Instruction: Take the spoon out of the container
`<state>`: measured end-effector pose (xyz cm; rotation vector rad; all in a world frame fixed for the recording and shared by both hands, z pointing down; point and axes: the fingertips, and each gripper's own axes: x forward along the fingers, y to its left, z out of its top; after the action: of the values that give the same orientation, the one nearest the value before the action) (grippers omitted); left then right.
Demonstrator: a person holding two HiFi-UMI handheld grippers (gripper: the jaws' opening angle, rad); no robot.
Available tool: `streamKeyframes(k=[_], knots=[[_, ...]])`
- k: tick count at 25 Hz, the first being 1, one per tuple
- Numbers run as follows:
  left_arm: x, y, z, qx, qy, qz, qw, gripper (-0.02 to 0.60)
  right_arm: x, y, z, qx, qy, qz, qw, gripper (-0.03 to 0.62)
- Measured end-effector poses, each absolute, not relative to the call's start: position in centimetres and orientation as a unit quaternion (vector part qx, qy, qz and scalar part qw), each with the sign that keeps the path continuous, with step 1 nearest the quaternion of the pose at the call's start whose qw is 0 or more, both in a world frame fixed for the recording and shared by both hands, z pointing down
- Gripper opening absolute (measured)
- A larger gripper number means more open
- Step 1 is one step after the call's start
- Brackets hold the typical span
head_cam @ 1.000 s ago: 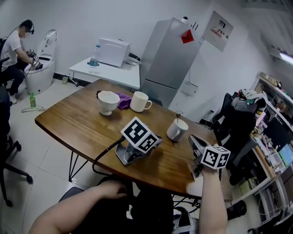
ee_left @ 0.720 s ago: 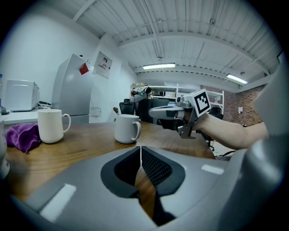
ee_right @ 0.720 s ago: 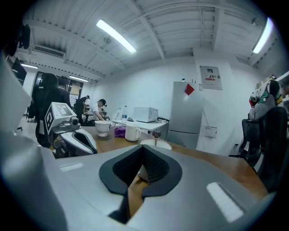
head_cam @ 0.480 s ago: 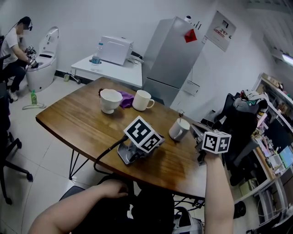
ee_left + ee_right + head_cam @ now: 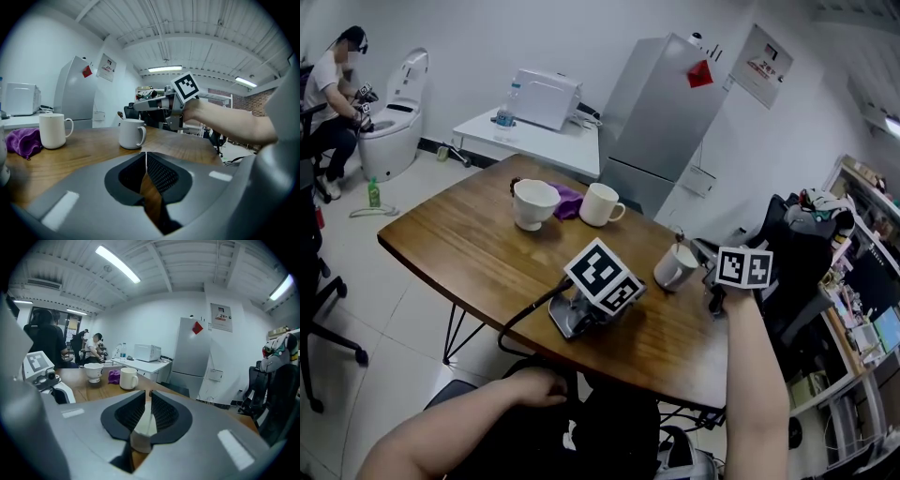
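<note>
A white mug (image 5: 675, 268) stands on the wooden table (image 5: 469, 248) with a spoon handle (image 5: 680, 234) sticking up out of it. My right gripper (image 5: 701, 251) hovers just right of this mug, its tips close to the rim. Its jaws have just been opening and stand open by a narrow gap. In the right gripper view (image 5: 149, 397) the mug (image 5: 143, 430) shows through that gap below the tips; nothing is pinched. My left gripper (image 5: 623, 307) lies on the table, shut and empty. Its view shows the mug (image 5: 131, 133) and the right gripper (image 5: 140, 104) above it.
A second white mug (image 5: 600, 204), a purple cloth (image 5: 568, 200) and a white footed cup (image 5: 532, 203) stand at the table's far side. A grey fridge (image 5: 661, 112) and a white side table (image 5: 544, 141) lie beyond. An office chair (image 5: 792, 262) stands at the right.
My right gripper has risen from the table's near right edge and moved away from me, up to the mug with the spoon. The left gripper has stayed put.
</note>
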<state>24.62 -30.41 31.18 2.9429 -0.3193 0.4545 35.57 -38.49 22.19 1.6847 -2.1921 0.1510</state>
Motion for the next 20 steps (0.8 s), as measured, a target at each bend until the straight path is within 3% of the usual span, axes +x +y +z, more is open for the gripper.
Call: streamKeyframes(k=[10, 20], knots=[[24.6, -30.4, 31.1, 0.980, -0.107, 0.151, 0.073, 0.012, 36.1, -40.4, 22.5, 0.605, -0.771, 0.071, 0.188, 0.057], [24.6, -30.4, 31.0, 0.980, -0.108, 0.152, 0.072, 0.012, 35.7, -42.9, 23.2, 0.590, -0.767, 0.094, 0.233, 0.156]])
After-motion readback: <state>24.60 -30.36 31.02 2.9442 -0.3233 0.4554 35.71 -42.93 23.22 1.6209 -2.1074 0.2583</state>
